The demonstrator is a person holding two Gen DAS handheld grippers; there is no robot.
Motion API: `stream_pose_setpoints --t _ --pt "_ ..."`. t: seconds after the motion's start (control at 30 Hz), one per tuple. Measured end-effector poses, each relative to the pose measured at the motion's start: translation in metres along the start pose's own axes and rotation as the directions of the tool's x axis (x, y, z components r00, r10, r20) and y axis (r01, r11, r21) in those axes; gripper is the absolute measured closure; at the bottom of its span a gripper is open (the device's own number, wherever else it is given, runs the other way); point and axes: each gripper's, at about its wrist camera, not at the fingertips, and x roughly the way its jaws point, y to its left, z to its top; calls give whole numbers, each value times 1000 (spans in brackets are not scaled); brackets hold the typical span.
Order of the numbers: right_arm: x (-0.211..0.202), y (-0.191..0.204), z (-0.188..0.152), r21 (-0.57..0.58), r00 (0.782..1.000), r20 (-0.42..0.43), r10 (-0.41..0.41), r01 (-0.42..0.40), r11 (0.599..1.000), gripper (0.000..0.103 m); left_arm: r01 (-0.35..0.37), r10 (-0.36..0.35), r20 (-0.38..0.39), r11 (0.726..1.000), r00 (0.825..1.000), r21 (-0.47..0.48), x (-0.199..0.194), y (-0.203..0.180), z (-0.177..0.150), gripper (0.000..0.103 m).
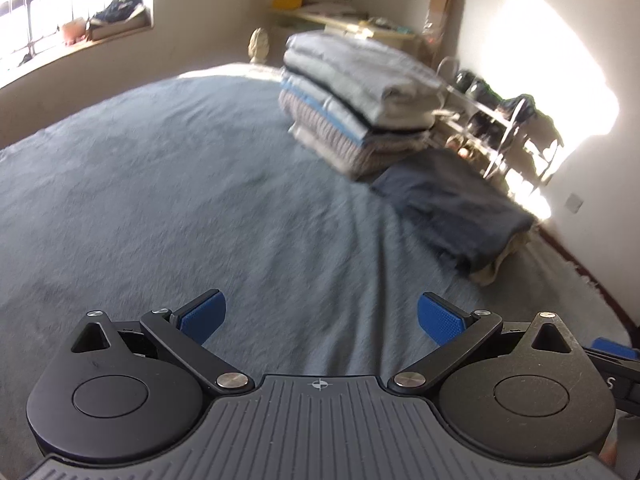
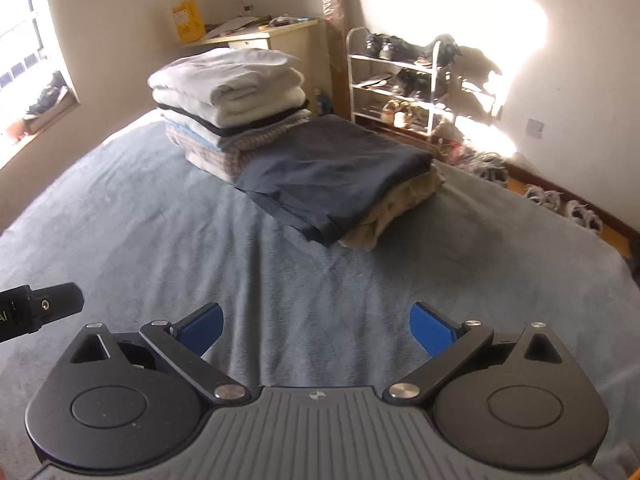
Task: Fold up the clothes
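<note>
While jaws gape (both empty), yellow box print unreadable, folded stack

Folded clothes stacked on bed

L gripper & R gripper agape, empty

Bed cover: matt blue-grey cloth, slightly napped. Far stack: soft pale cloth; dark folded garment smooth and matt. Shoe rack far right: shiny metal.
</note>
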Motion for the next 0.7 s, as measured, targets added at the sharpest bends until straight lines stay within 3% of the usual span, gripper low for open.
stream_pose_setpoints --t 0.13,0.23,0.43,0.53,0.7 --pt "-4 2 -1 -37 998 20 -56 57 998 1 24 -24 -9 998 1000 51 -7 -13 1 0" --pt "-8 3 1 -54 995 41 -94 96 994 0 -4 2 19 995 1000 96 -14 -25 1 0" --pt "-17 -5 -1 -52 983 90 -162 167 985 0 40 -43 36 996 998 78 -20 -39 -9 0" --pt "-18 -11 -3 -40 973 81 -216 220 975 0 32 -34 16 995 999 92 -18 -46 -14 1" --pt "-15 -11 -2 -58 971 54 -234 237 970 0 33 -32 -22 995 999 89 -17 -51 -15 1"
